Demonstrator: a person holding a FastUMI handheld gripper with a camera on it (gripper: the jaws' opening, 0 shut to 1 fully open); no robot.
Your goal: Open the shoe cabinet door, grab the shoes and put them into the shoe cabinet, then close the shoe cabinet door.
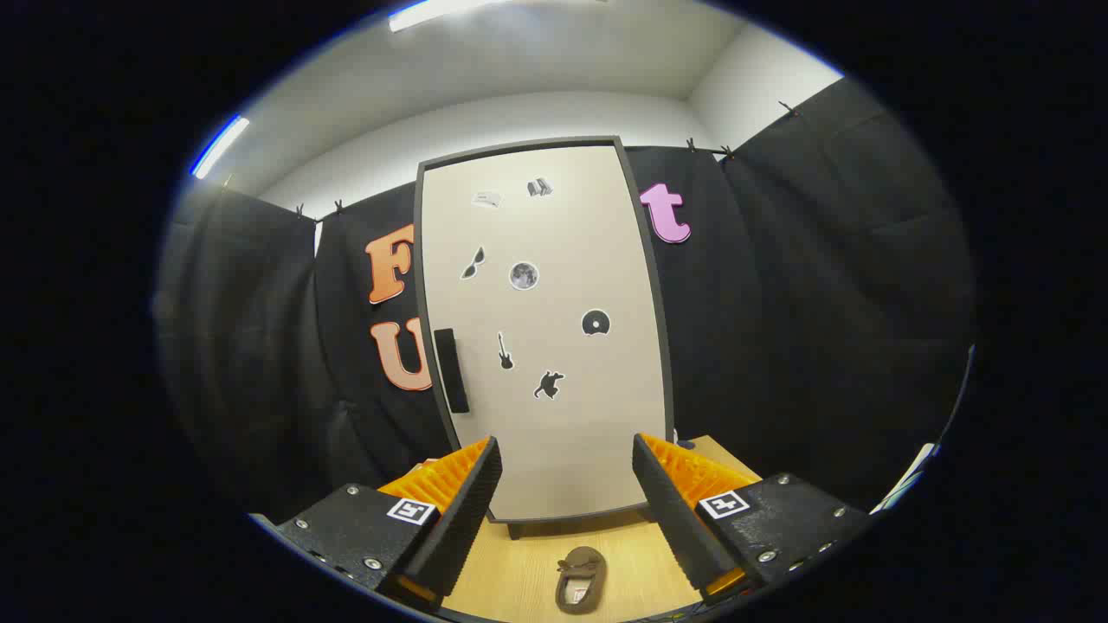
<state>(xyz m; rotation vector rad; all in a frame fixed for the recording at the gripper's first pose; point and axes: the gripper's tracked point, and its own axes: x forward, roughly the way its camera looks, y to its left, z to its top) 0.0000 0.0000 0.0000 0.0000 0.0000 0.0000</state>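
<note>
The shoe cabinet (554, 415) stands upright on the wooden table (511, 571), beyond my fingers. Its beige door is closed, framed in dark grey and dotted with small stickers. A black handle (451, 370) runs down the door's left side. A small brown shoe (580, 580) lies on the table in front of the cabinet, low between my fingers, its opening facing up. My gripper (567, 454) is open, held above the table, with nothing between the fingers.
Black cloth walls close in behind and on both sides of the cabinet. A strip of bare wooden table (723, 454) shows to the right of the cabinet. Ceiling lights glow overhead.
</note>
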